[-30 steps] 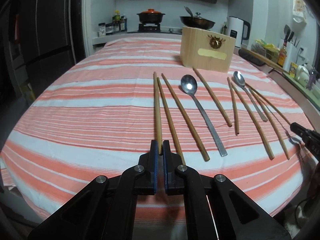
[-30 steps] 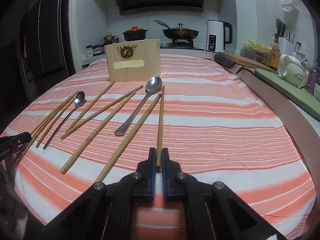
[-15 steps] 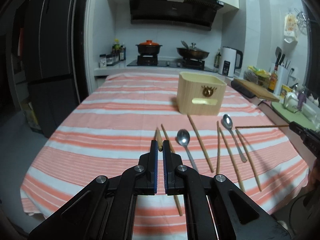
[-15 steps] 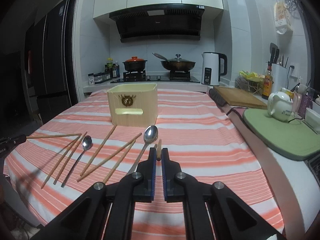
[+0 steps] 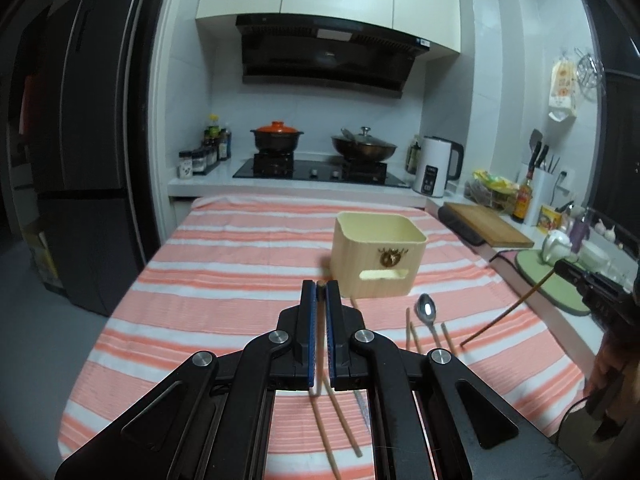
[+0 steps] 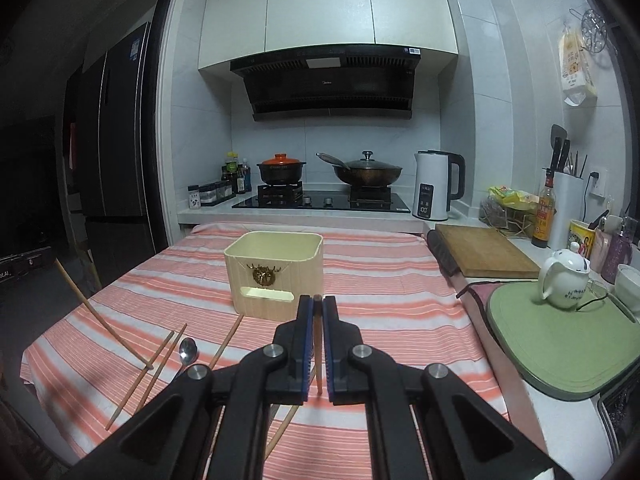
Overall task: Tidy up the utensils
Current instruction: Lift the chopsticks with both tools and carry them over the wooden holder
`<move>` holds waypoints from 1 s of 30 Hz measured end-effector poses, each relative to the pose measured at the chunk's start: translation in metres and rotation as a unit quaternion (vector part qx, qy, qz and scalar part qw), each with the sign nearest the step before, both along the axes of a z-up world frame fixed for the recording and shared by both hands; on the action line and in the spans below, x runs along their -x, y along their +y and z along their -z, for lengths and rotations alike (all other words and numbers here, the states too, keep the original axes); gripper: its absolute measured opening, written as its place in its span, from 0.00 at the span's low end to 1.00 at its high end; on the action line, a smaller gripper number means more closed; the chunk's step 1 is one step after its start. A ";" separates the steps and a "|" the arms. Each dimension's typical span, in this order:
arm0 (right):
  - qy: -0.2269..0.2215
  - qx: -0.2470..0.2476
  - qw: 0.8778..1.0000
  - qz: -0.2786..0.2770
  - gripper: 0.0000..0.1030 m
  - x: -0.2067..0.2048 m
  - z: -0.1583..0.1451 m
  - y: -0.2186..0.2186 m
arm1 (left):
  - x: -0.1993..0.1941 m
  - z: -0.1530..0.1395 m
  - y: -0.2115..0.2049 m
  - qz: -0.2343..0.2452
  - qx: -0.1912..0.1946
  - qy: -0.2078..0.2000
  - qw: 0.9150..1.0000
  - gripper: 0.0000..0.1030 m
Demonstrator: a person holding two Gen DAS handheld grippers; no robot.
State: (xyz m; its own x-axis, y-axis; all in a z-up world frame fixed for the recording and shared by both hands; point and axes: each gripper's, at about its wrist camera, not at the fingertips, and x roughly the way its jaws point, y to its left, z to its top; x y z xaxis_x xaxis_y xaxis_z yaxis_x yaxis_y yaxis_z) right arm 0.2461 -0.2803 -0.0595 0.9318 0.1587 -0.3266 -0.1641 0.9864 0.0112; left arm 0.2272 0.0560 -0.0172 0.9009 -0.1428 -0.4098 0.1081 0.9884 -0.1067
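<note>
While each hand-held gripper pinches a chopstick, left hand-held gripper (image 5: 320, 286), right hand-held gripper (image 6: 317, 300), wooden box (image 6: 274, 276) mid-surface, spoons beside it

1. A striped orange-and-white tablecloth (image 6: 380, 276) stretches straight ahead of the tool toward the stove.
2. An orange-lidded clay pot (image 6: 281, 169) sits on the hob, far ahead and slightly left.
3. A lidded wok (image 6: 368, 172) stands just right of the pot.
4. A white electric kettle (image 6: 434, 184) rises ahead to the right, beside the hob.
5. A wooden cutting board (image 6: 480, 250) lies right of the tool at the cloth's edge.
6. A white teapot (image 6: 564, 278) rests on a green mat (image 6: 560, 344), nearer on the right.
7. A black range hood (image 5: 328, 54) hangs above.
8. A dark refrigerator (image 5: 92, 152) stands far left.
</note>
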 end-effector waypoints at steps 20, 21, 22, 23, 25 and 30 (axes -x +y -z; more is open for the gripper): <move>-0.016 -0.031 0.998 -0.045 0.05 -0.028 -0.065 0.004 | -0.043 -0.062 -0.033 0.068 0.032 0.010 0.997 0.02; -0.020 -0.032 0.998 -0.048 0.05 -0.032 -0.070 0.005 | -0.047 -0.069 -0.035 0.069 0.031 0.004 0.997 0.02; -0.023 -0.032 0.998 -0.050 0.05 -0.036 -0.075 0.006 | -0.050 -0.075 -0.038 0.069 0.029 -0.003 0.997 0.02; -0.028 -0.033 0.998 -0.053 0.05 -0.041 -0.080 0.008 | -0.055 -0.082 -0.039 0.070 0.028 -0.009 0.997 0.02; -0.039 -0.034 0.997 -0.055 0.05 -0.051 -0.092 0.011 | -0.066 -0.095 -0.043 0.070 0.027 -0.020 0.997 0.02; -0.065 -0.039 0.995 -0.058 0.05 -0.087 -0.121 0.022 | -0.104 -0.121 -0.052 0.056 0.029 -0.051 0.997 0.02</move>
